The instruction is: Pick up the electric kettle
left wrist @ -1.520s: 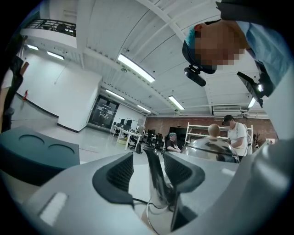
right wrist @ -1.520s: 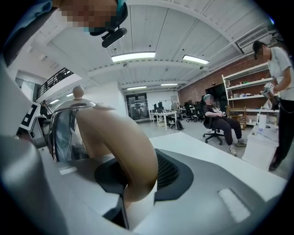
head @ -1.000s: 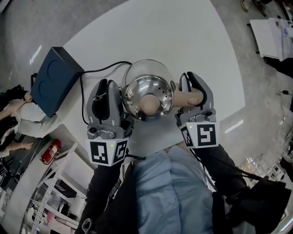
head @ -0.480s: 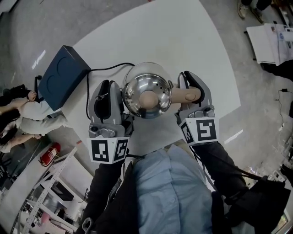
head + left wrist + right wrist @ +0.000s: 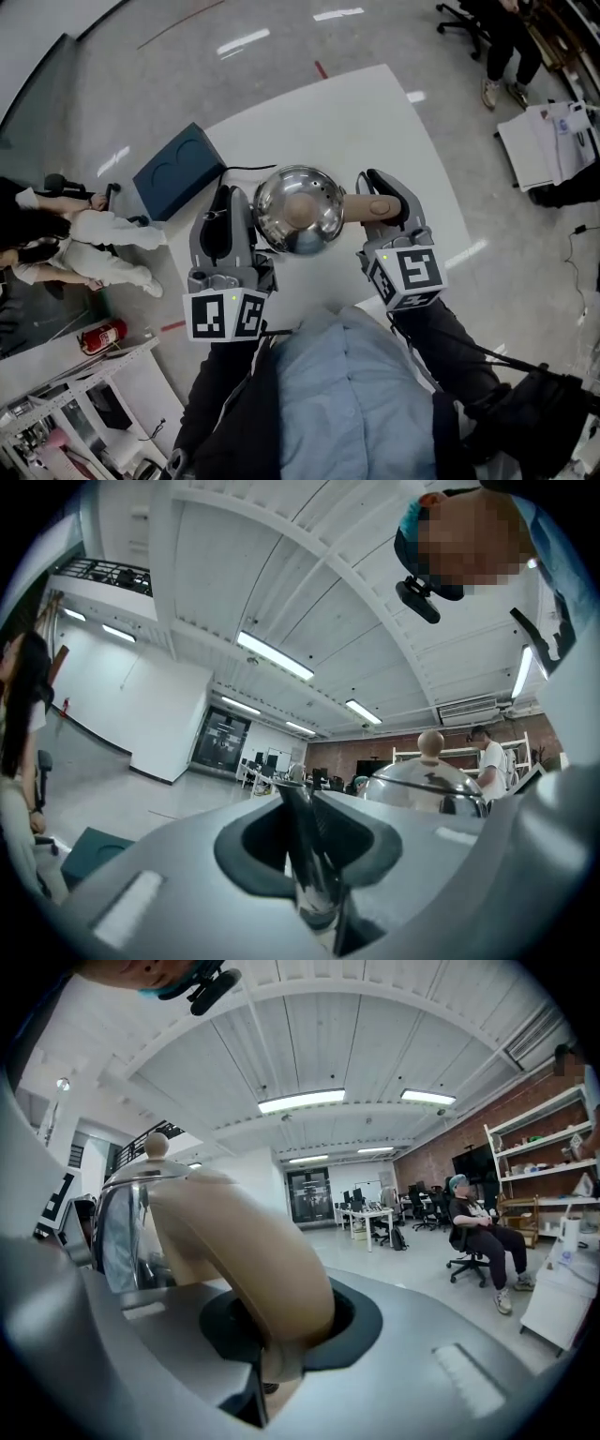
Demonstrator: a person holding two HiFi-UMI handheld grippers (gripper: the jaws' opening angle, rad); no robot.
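A shiny steel kettle (image 5: 298, 210) with a beige lid knob hangs above the white table (image 5: 375, 122), between my two grippers. On the kettle's left side, my left gripper (image 5: 228, 214) is shut on the thin steel spout (image 5: 309, 855); the domed lid (image 5: 422, 780) shows to the right in the left gripper view. At the right, my right gripper (image 5: 386, 199) is shut on the curved beige handle (image 5: 244, 1241), with the kettle body (image 5: 127, 1213) just left of it in the right gripper view.
A dark blue box (image 5: 178, 171) lies on the table's far left corner, with a black cord running from it. People stand at the left edge; a red fire extinguisher (image 5: 103, 335) and shelving are below left. A paper-covered desk (image 5: 544, 141) is at right.
Both grippers have risen with the kettle held between them. The table and blue box now look smaller and farther below.
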